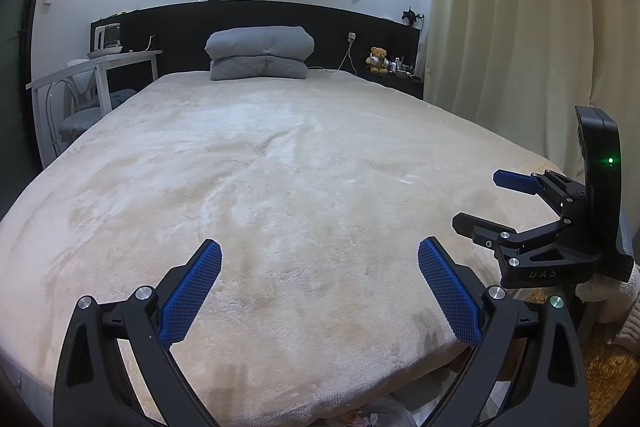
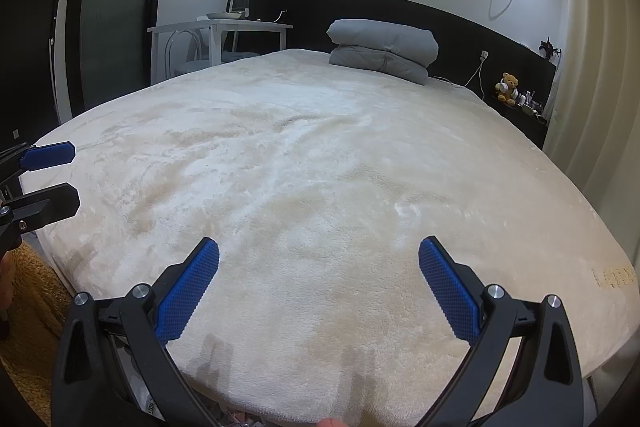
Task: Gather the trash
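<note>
Both tools hover above the foot of a bed (image 1: 280, 167) covered in a cream plush blanket: the left tool (image 1: 320, 267) and the right tool (image 2: 319, 263) each gape wide, gripping nothing. Crumpled trash (image 1: 384, 413) peeks out below the bed's near edge, between the left tool's arms. A folded grey duvet (image 1: 259, 53) sits by the headboard

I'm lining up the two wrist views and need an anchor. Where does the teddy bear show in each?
Left wrist view: teddy bear sits right of centre, on the dark ledge beside the bed's head.
Right wrist view: teddy bear sits at far right, same ledge.
Shared landmark: the folded grey quilt at the bed's head.
</note>
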Available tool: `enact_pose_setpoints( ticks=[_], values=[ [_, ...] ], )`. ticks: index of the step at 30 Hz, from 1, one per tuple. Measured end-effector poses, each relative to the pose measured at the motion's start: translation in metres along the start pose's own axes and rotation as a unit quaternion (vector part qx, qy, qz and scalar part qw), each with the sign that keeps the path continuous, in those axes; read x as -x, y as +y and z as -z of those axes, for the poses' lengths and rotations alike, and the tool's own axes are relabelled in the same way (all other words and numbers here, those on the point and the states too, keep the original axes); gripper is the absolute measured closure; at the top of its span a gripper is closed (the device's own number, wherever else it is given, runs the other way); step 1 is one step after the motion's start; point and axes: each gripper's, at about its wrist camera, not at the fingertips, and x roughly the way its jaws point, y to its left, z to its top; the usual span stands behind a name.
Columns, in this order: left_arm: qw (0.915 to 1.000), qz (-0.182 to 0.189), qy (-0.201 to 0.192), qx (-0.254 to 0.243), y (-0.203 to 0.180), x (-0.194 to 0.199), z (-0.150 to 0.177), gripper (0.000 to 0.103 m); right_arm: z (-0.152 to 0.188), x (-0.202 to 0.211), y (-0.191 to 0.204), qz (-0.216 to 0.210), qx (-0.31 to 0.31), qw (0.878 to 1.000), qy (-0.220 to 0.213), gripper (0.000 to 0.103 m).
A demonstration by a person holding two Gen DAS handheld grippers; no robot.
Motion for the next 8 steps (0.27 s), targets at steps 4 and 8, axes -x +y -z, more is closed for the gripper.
enact_pose_setpoints(
  ticks=[4,8],
  values=[
    [1.0000,-0.004,0.004,-0.001,-0.0002,-0.0003,-0.0002,0.006,0.0000,0.0002,0.0002,-0.001,0.001,1.000,0.000,0.004],
    [1.0000,-0.004,0.003,-0.007,-0.0028,0.0003,-0.0003,0.006,0.0016,-0.0010,-0.0010,-0.001,0.005,1.000,0.002,0.004]
  ],
)
